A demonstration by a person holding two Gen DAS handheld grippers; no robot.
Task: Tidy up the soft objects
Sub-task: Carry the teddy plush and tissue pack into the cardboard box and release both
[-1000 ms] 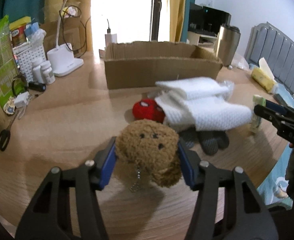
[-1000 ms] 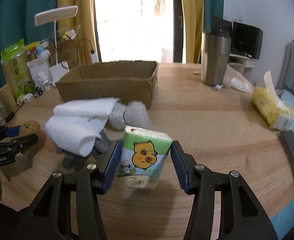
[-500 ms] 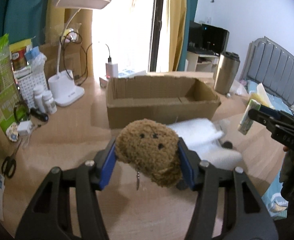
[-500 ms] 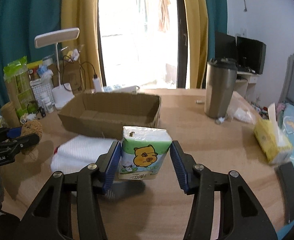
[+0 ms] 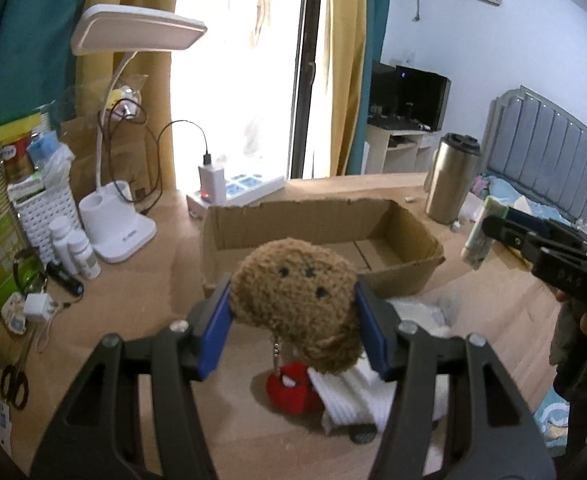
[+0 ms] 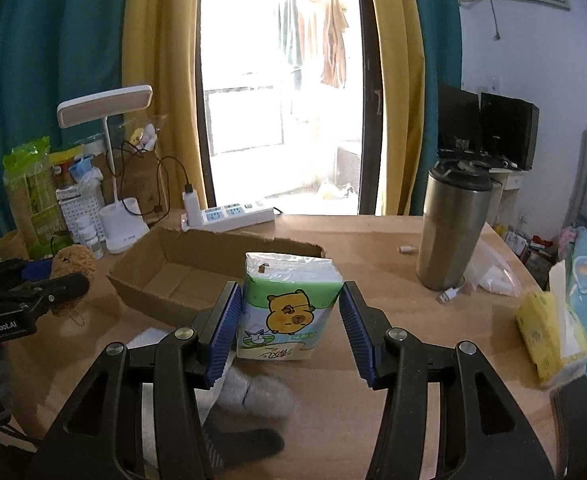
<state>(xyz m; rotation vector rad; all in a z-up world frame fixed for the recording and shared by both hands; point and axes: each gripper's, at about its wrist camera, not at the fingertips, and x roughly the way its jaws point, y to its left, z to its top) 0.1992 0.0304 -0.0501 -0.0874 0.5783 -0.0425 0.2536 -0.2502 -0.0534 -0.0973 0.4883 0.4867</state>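
Between the left gripper's [image 5: 293,320] blue pads sits the brown plush toy [image 5: 293,304], pinched and now lifted off the worktop [image 5: 133,280]; the right gripper [image 6: 289,320] likewise squeezes the tissue pack [image 6: 289,304]. Ahead of both, the cardboard box [image 5: 317,232] has come closer, so dropping in looks next.

Blown-out daylight through window [image 6: 281,92]; room dimmer; fisheye bending, dark corners; slight blur low down

Lamp [image 5: 121,216] left of box [image 5: 321,236], tumbler [image 5: 451,178] right, towel [image 5: 357,396] before.
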